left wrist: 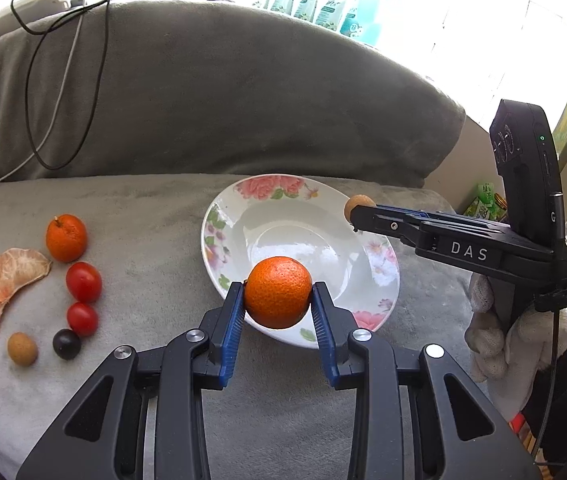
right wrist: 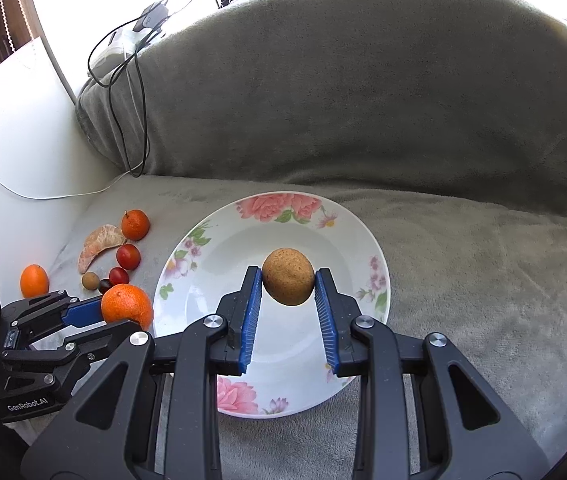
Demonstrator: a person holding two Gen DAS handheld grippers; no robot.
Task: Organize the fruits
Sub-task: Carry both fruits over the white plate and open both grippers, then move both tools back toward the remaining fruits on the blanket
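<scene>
From the left wrist camera, the left gripper is clamped on a round, pitted orange mandarin, its blue ribbed pads pressed to either side, and holds it above the near rim of the white shallow ceramic plate with pink flower print. The plate is bare. Across it the right gripper, held in a white knitted glove, carries a small tan round fruit over the far right rim. By my reading the step in hand is delivery: both fruits are gripped and brought to the plate, not yet set down. The next move calls for lowering into the dish before loosening, since round fruit dropped on the sloped rim could roll off. Left of the plate, on the grey plush sofa seat, lie a second mandarin, a peeled citrus segment, two red cherry tomatoes, a dark grape and another tan fruit.

From the right wrist camera, the right gripper is closed on the tan fruit, hanging over the plate's centre. The left gripper sits at the plate's left edge. Another orange fruit lies on the white surface beside the sofa. Black and white cables trail over the grey backrest under a bright window.
</scene>
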